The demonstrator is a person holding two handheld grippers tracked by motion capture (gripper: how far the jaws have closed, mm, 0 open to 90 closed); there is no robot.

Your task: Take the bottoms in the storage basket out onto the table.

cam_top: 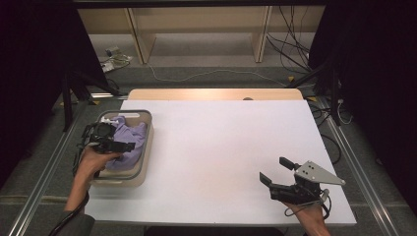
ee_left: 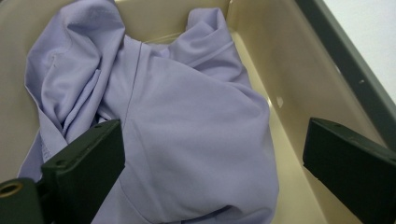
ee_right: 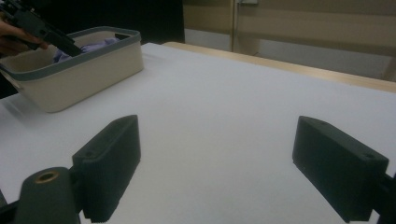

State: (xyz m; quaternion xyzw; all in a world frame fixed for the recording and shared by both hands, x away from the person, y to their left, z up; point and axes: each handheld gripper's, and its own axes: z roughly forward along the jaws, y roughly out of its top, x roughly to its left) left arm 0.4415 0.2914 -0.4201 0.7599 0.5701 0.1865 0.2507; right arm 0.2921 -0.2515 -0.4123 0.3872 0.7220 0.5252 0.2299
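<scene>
A soft purple cloth (ee_left: 187,135) is lying all crumpled up inside a cream basket (cam_top: 145,147) with a grey rim, near the left edge of the table (cam_top: 221,147). The left gripper (cam_top: 123,146) is hanging just over the cloth with its jaws spread wide, one on each side of a big fold. It looks like the reaching step. Next the jaws need to go down and pinch a bunch of cloth. The right gripper (cam_top: 275,169) is waiting near the front right corner, jaws spread too, holding nothing.
</scene>
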